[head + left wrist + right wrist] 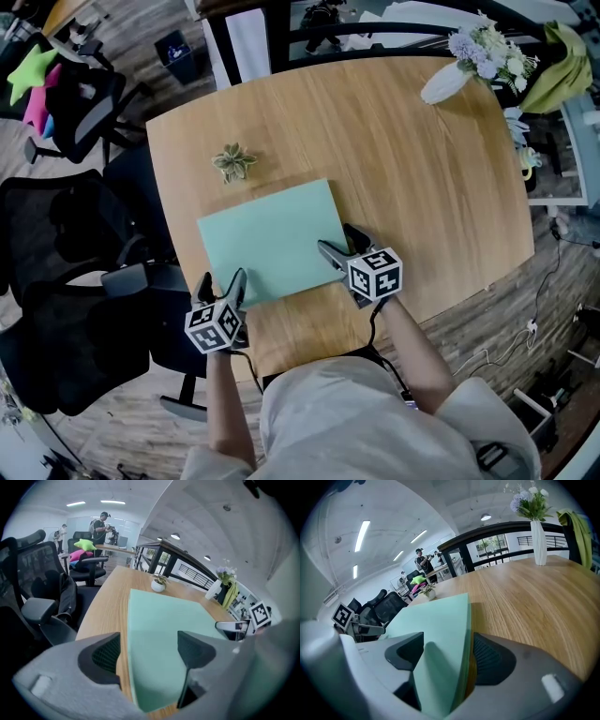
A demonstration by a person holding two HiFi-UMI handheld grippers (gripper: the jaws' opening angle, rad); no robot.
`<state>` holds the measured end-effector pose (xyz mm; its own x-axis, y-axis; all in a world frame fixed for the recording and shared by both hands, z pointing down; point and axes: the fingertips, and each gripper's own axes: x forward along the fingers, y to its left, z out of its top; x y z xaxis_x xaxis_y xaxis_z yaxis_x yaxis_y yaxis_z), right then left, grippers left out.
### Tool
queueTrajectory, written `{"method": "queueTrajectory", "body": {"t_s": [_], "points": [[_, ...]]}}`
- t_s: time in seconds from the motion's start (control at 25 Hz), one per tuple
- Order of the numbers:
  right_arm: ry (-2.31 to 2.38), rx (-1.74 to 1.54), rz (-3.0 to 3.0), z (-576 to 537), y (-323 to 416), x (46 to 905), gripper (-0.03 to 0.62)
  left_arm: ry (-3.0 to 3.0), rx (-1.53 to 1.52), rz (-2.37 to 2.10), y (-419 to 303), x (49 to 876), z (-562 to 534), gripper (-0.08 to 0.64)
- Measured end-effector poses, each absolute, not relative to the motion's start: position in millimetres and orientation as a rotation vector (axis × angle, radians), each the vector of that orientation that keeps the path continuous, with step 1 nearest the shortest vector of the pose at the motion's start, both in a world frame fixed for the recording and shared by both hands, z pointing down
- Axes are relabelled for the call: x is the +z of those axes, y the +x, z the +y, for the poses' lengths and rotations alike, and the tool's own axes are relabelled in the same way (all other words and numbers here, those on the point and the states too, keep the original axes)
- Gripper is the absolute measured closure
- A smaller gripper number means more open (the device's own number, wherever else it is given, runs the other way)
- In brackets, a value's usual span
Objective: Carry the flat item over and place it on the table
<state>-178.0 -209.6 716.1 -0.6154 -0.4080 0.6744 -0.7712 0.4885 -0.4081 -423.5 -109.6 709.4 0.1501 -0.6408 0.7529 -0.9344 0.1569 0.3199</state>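
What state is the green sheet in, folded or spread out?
Spread out: the green sheet shows as one flat rectangle on the table, with no fold or crease visible.

sheet (pixel 272 239) on table (pixel 422 187) ctr | plant (pixel 233 161) bhd it | vase (pixel 445 82) far R corner

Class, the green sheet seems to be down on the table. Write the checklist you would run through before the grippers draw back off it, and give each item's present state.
1. The green sheet lies on the table, inside its edges: ok.
2. The left gripper has its jaws apart, with the sheet's near-left corner between them and not pinched: ok.
3. The right gripper has its jaws apart, straddling the sheet's right edge without pressing on it: ok.
4. The sheet lies apart from the small plant: ok.
5. The sheet's near edge is fully flat on the wood: cannot tell; the right gripper view shows a shadow beside it.
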Motion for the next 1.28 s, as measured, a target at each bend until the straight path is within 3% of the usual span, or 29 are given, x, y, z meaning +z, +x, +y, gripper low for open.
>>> {"method": "queueTrajectory", "body": {"t_s": [0.64,0.88,1.28], "points": [[0.989,0.875,-2.258,-170.3,-144.5,694.1,0.418,1.616,0.491,-1.651,-388.1,686.7,-64.7,0.295],[1.015,0.815,-2.259,-151.9,-124.5,681.9,0.512,1.664,0.49,-1.631,-357.8,678.0,-53.5,0.393],[1.002,0.709,-2.268,-119.2,-104.7,664.2,0.581,1.785,0.519,-1.553,-295.8,663.0,-54.0,0.509]]}}
